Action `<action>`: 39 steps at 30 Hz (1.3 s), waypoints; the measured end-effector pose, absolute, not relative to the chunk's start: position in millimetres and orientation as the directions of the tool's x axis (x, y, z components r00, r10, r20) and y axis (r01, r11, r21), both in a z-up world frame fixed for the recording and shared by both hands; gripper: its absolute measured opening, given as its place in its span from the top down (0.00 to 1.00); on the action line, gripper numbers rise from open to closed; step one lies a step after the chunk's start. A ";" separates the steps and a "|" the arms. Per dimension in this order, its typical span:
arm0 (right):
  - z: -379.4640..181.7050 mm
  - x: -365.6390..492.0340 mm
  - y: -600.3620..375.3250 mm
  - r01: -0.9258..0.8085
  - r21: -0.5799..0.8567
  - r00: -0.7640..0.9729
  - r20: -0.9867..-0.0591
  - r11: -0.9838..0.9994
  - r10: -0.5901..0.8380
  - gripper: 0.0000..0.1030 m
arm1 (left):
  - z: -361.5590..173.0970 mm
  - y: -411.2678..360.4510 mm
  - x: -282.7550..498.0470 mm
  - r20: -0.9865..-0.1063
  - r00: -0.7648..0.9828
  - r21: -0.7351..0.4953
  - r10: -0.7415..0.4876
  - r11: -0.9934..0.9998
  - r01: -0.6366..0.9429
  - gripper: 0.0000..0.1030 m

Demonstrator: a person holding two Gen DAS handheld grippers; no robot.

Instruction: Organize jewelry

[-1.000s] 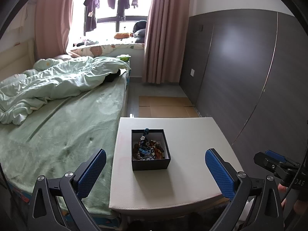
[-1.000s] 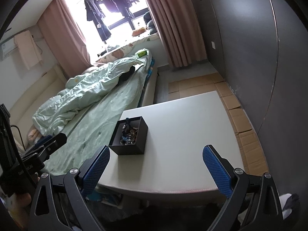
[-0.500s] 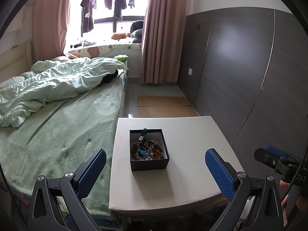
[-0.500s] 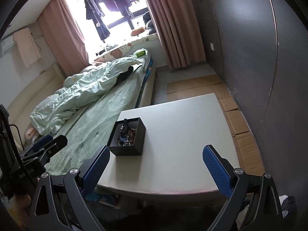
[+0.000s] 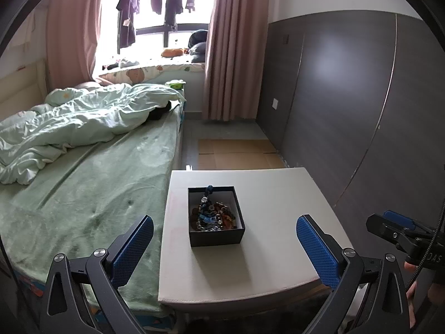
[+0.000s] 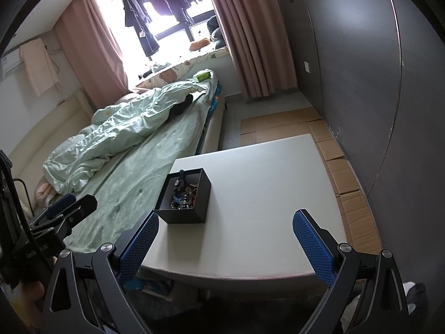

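A small black open box (image 5: 215,218) holds a tangled pile of jewelry (image 5: 212,215). It stands on a white table (image 5: 272,200) toward its left side. The box also shows in the right wrist view (image 6: 185,196), with the jewelry (image 6: 183,194) inside. My left gripper (image 5: 224,239) is open and empty, held above the table's near edge, short of the box. My right gripper (image 6: 225,236) is open and empty, over the table's near edge and to the right of the box. Each gripper appears at the edge of the other's view.
A bed (image 5: 91,183) with a green sheet and a crumpled duvet (image 5: 83,122) runs along the table's left side. A dark grey wall (image 5: 347,97) is on the right. Flattened cardboard (image 5: 239,153) lies on the floor beyond the table.
Both views have shifted slightly. The box now sits a little nearer to both grippers. Both grippers stay open and empty.
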State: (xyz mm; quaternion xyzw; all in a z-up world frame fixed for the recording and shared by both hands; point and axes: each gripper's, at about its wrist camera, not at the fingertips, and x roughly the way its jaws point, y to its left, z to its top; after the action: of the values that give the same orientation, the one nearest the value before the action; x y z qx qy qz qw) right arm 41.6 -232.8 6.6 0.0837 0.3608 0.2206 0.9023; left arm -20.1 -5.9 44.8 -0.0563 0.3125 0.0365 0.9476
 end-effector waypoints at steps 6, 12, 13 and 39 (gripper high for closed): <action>7.1 41.6 -233.2 -0.338 0.312 0.642 -0.613 0.888 0.460 0.06 | 44.9 -6.1 -20.0 -0.598 0.801 -0.084 0.032 0.991 -0.103 0.00; 6.5 41.8 -232.3 -0.338 0.309 0.641 -0.616 0.889 0.458 0.06 | 43.4 -5.5 -18.7 -0.603 0.797 -0.086 0.027 0.991 -0.098 0.00; 7.0 41.9 -232.6 -0.339 0.309 0.640 -0.617 0.889 0.459 0.06 | 43.5 -5.5 -18.3 -0.603 0.797 -0.087 0.026 0.991 -0.098 0.00; 3.1 42.3 -227.9 -0.337 0.310 0.632 -0.625 0.889 0.458 0.06 | 43.0 0.4 -14.5 -0.611 0.791 -0.099 0.013 0.991 -0.093 0.00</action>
State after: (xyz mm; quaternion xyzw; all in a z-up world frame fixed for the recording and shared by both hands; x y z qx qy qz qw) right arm 42.2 -227.9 3.1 0.0820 0.3677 0.2208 0.8996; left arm -14.5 0.4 43.0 -0.0620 0.3219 0.0280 0.9443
